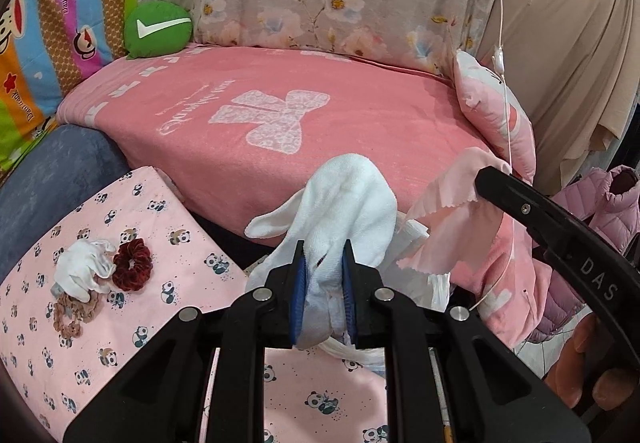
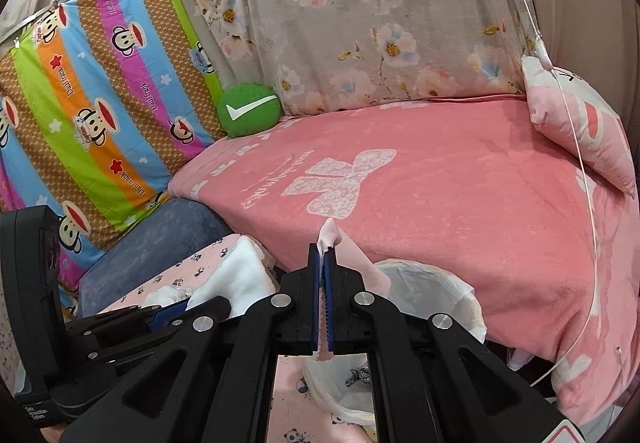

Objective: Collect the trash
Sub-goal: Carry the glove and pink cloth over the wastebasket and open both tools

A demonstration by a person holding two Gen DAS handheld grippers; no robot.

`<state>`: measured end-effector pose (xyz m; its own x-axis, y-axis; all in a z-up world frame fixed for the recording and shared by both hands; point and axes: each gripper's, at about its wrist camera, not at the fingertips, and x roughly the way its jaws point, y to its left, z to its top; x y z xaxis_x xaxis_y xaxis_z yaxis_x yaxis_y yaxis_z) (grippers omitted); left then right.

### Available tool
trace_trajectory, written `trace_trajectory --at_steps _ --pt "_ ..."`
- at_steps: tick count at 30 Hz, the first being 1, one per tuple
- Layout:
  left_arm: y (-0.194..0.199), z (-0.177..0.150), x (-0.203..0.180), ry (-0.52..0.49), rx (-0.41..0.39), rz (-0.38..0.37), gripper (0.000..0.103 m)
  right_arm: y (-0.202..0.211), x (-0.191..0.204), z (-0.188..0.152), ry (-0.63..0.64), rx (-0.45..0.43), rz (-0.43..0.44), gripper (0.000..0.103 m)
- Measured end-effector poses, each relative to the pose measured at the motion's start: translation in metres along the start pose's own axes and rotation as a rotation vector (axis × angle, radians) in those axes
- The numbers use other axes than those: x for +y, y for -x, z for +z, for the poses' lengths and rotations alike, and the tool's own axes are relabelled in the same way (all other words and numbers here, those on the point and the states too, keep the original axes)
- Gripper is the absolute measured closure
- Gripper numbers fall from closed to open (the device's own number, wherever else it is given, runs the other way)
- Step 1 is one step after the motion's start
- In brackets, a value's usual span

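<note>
My left gripper is shut on a white sock and holds it up in front of the pink bed; the sock also shows at the left in the right wrist view. My right gripper is shut on a thin pale pink cloth, which hangs to the right in the left wrist view. A white plastic bag stands open just below and right of the right gripper. It holds a small patterned scrap.
On the panda-print surface lie a white glove, a dark red scrunchie and a tan scrunchie. A pink blanket covers the bed, with a green cushion, a pink pillow and a hanging white cord.
</note>
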<state>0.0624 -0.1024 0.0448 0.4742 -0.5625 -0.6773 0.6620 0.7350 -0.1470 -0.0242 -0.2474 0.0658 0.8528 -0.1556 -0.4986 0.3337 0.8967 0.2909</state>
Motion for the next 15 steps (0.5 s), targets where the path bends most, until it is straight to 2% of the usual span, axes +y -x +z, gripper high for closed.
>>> trace_trajectory --at_steps 15 --pt "-0.025 0.005 -0.032 -0.052 0.043 -0.029 0.086 -0.006 -0.031 -0.001 -0.036 0.011 -0.044 0.099"
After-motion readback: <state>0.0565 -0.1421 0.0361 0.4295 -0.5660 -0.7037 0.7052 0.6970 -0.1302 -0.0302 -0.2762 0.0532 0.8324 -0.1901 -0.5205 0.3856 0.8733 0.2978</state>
